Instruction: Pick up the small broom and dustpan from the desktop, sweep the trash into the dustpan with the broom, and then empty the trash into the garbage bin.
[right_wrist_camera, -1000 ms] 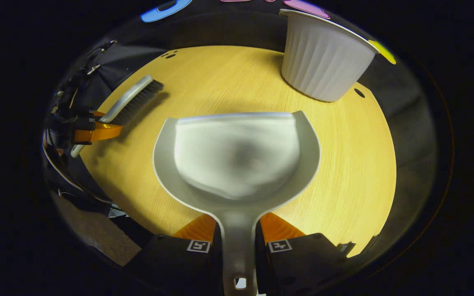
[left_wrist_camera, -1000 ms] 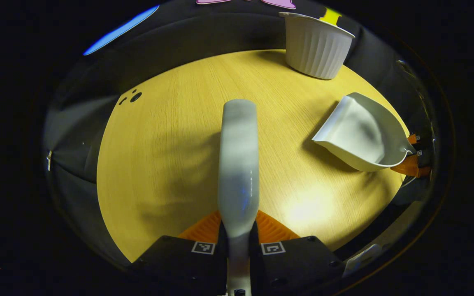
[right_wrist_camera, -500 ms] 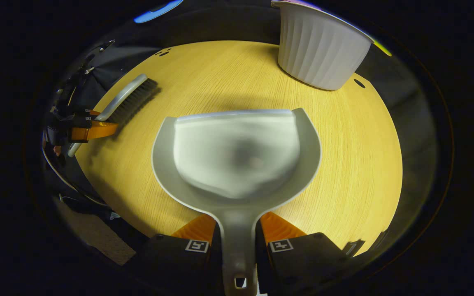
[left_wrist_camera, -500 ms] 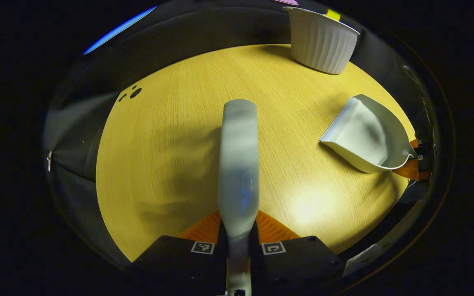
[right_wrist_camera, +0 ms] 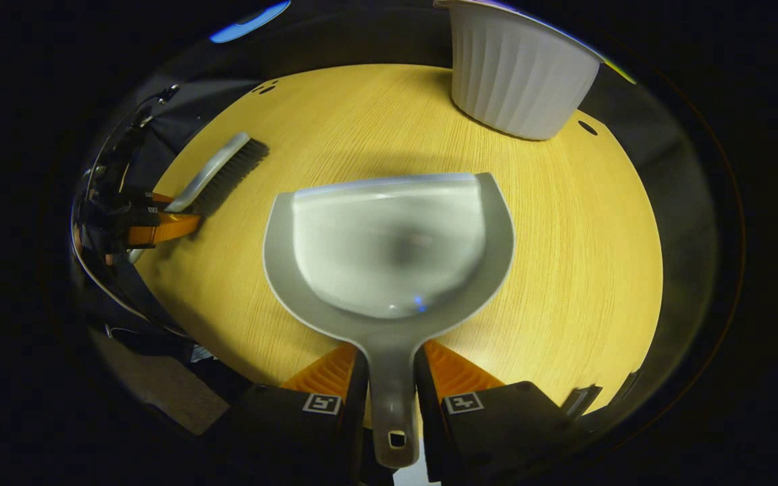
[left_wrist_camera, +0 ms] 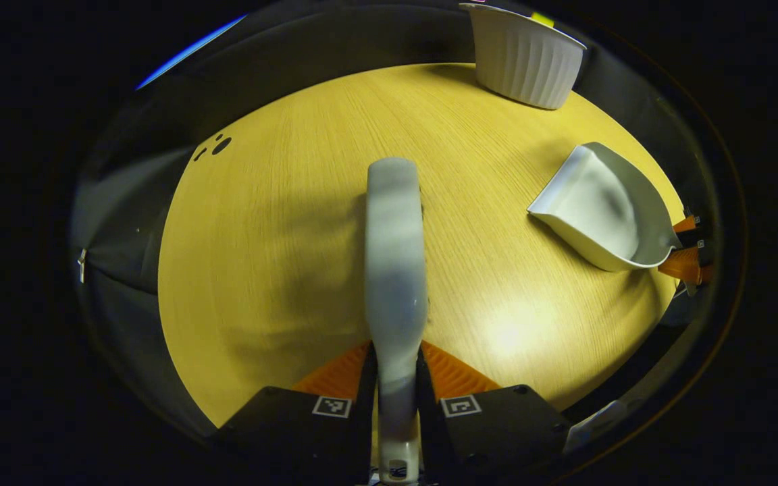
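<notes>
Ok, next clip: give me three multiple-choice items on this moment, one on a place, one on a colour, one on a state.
1. Where is the bin in the right gripper view?
A. at the table's far edge, right of centre
B. on the floor
C. inside the dustpan

2. What colour are the broom bristles?
A. white
B. dark
C. yellow

3. What is the right gripper doing?
A. hanging open
B. shut on the bin's rim
C. shut on the dustpan handle

Answers:
1 A: the bin stands on the table beyond the dustpan.
2 B: the bristles look blackish under a pale back.
3 C: both fingers press the handle between them; the left gripper likewise grips the broom.
</notes>
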